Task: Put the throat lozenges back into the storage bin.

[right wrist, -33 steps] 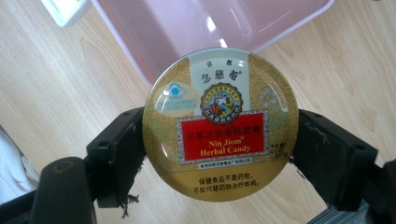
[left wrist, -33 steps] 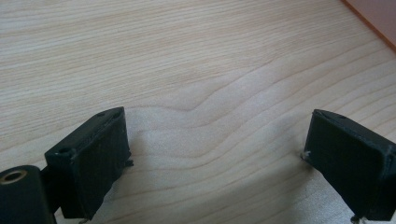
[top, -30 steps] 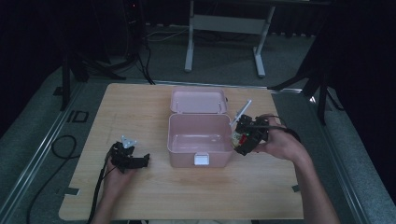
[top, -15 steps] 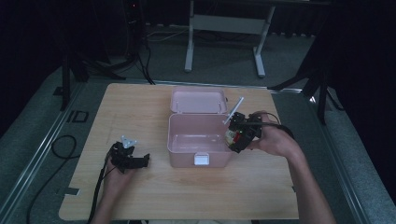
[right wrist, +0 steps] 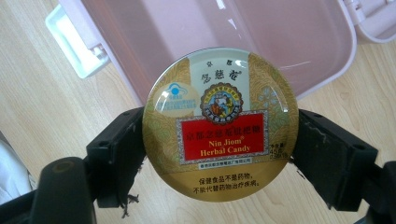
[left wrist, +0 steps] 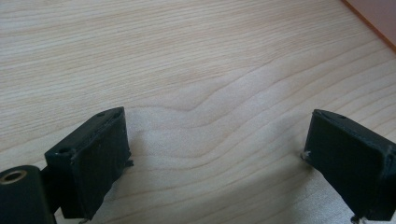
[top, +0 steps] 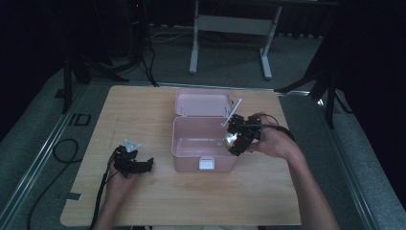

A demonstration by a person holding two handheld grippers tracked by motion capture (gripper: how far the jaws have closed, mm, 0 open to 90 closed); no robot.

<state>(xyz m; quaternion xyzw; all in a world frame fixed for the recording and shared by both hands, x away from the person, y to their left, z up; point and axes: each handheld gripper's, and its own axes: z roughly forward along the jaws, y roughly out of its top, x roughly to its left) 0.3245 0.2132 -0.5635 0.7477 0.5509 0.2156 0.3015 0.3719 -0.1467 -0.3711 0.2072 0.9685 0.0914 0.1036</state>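
Note:
A round gold candy tin [right wrist: 220, 124] with a red label is clamped between the two black jaws of my right gripper [right wrist: 219, 154]. In the high view that gripper [top: 235, 140] hovers over the right rim of an open pink box [top: 203, 139], and the tin [top: 231, 139] shows as a small shiny disc. The box's lid [top: 202, 103] lies folded back toward the far side, and its white latch [top: 206, 164] faces the near side. My left gripper [top: 135, 164] rests on the wooden table [top: 143, 110] left of the box, jaws wide apart over bare wood [left wrist: 210, 116], holding nothing.
A white stick-like part [top: 231, 113] stands up from the right gripper. A black cable [top: 60, 148] loops on the floor left of the table. A metal stand [top: 230, 28] is beyond the far edge. Dark floor surrounds the table.
My right gripper has carried the tin leftward, from beside the box's right wall to over its right rim. The left gripper has stayed where it was.

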